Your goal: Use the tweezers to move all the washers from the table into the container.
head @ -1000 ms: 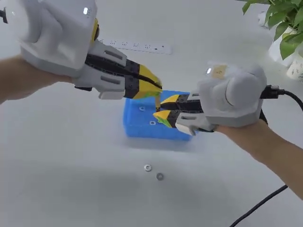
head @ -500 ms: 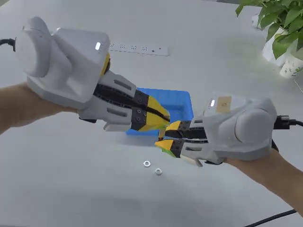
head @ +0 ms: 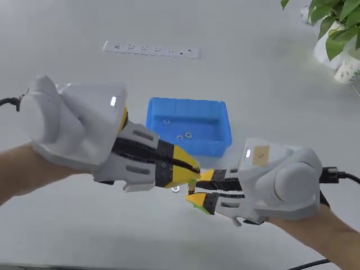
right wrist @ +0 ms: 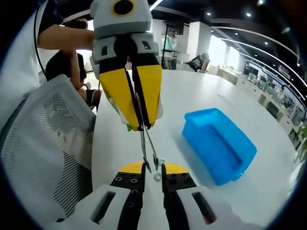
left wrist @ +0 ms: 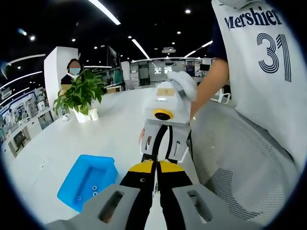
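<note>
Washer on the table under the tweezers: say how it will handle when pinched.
The washer looks small, flat and metal, likely light and slippery; it may skid on the smooth table or pop from the thin tweezers.

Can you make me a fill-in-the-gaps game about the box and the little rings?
1. The container on the table is coloured ___.
2. Inside it lie ___ washers.
3. The left gripper is shut on the ___, whose tips point down at the table.

Missing words: blue; three; tweezers.
</note>
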Tool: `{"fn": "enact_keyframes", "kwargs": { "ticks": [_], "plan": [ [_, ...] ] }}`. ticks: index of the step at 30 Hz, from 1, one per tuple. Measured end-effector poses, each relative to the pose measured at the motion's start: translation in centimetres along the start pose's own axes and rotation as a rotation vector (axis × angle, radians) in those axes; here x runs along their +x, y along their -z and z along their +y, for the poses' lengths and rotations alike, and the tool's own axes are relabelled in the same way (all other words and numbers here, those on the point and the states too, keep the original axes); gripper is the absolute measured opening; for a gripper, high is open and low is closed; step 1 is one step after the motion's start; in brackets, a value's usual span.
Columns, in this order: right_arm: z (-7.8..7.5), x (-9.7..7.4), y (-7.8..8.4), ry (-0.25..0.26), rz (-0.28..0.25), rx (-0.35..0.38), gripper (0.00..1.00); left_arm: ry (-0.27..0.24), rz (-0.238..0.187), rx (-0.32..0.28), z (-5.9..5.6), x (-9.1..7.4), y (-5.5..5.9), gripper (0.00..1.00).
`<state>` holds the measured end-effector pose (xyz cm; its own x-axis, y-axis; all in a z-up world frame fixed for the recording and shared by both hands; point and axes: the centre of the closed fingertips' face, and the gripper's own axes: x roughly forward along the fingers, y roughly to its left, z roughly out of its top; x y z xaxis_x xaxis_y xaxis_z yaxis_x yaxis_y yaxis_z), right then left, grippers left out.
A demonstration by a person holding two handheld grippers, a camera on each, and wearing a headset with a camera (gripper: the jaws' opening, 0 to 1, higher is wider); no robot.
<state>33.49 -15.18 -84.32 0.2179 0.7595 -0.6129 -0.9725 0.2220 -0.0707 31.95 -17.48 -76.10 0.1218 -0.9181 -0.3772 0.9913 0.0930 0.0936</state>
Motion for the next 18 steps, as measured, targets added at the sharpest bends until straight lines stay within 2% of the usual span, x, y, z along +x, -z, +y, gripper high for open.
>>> {"fn": "enact_keyframes", "kwargs": {
  "ticks": [4, 7, 11, 13, 18],
  "plan": [
    [0.2, 0.5, 0.4, -0.001, 0.006, 0.0, 0.14, -0.024, -0.013, -0.028, 0.2, 0.1, 0.6, 0.05],
    [0.3, 0.6, 0.8, 0.003, 0.015, 0.006, 0.14, -0.024, -0.015, -0.055, 0.2, 0.3, 1.0, 0.05],
    [0.1, 0.8, 1.2, 0.021, 0.024, -0.006, 0.14, -0.02, -0.017, -0.061, 0.2, 0.5, 1.1, 0.05],
    [-0.1, 0.8, 1.3, 0.024, 0.019, 0.012, 0.14, -0.02, -0.021, -0.066, 0.3, 0.6, 1.1, 0.05],
    [-0.6, 0.9, 1.5, 0.039, 0.018, 0.017, 0.14, -0.033, -0.031, -0.08, 0.9, 0.7, 1.2, 0.05]
  ]
}}
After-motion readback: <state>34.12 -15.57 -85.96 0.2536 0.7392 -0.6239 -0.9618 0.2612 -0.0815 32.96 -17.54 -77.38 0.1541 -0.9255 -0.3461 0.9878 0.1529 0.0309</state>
